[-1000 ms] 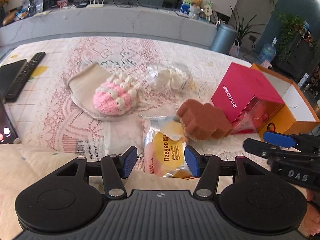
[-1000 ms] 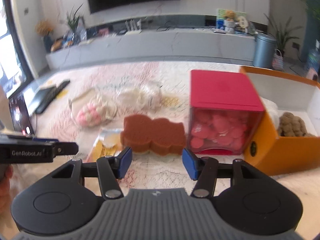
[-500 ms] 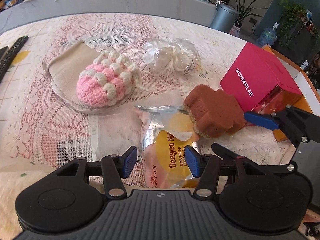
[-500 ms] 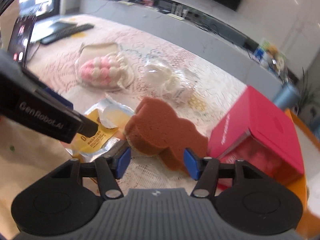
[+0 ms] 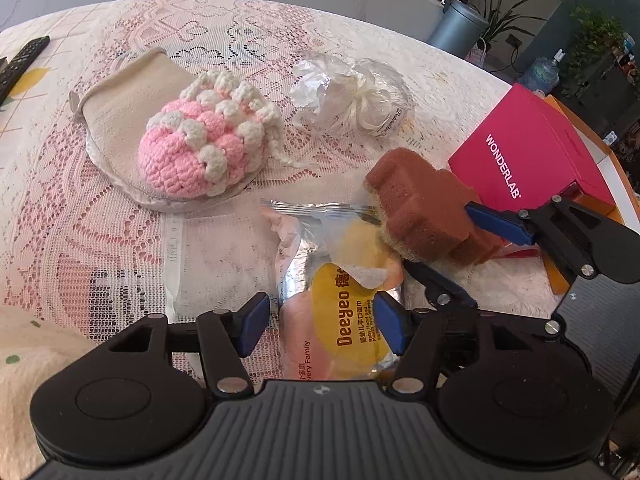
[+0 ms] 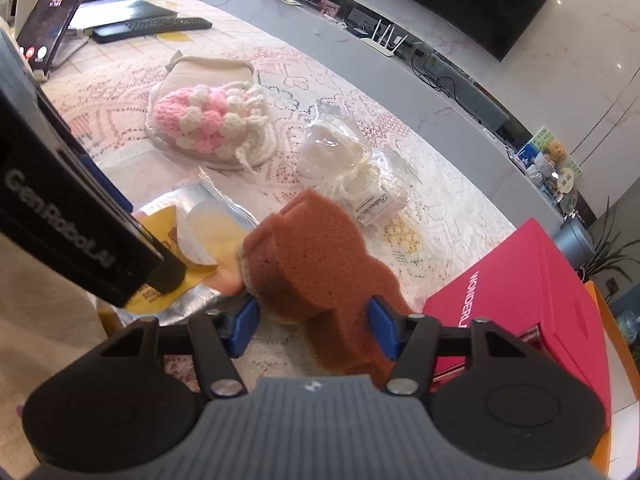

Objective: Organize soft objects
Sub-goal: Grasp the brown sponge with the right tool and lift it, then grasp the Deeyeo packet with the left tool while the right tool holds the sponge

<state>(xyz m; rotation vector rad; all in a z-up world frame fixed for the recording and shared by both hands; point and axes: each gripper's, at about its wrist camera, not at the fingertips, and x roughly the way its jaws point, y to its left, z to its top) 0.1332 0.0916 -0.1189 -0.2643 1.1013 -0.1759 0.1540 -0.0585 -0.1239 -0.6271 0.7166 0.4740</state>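
The right gripper (image 6: 314, 326) is closing its jaws around the brown sponge (image 6: 316, 264), near the table's right edge beside the pink box (image 6: 532, 300). The left gripper (image 5: 318, 326) is opening over the wipes pack (image 5: 340, 312), not pressing it.

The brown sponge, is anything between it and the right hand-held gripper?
Nothing visible: the brown sponge already sits between the closing jaws of the right hand-held gripper, one end resting on the wipes pack.

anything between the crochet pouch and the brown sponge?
Nothing; left wrist view shows only bare lace tablecloth between pink-and-white crochet pouch and brown sponge.
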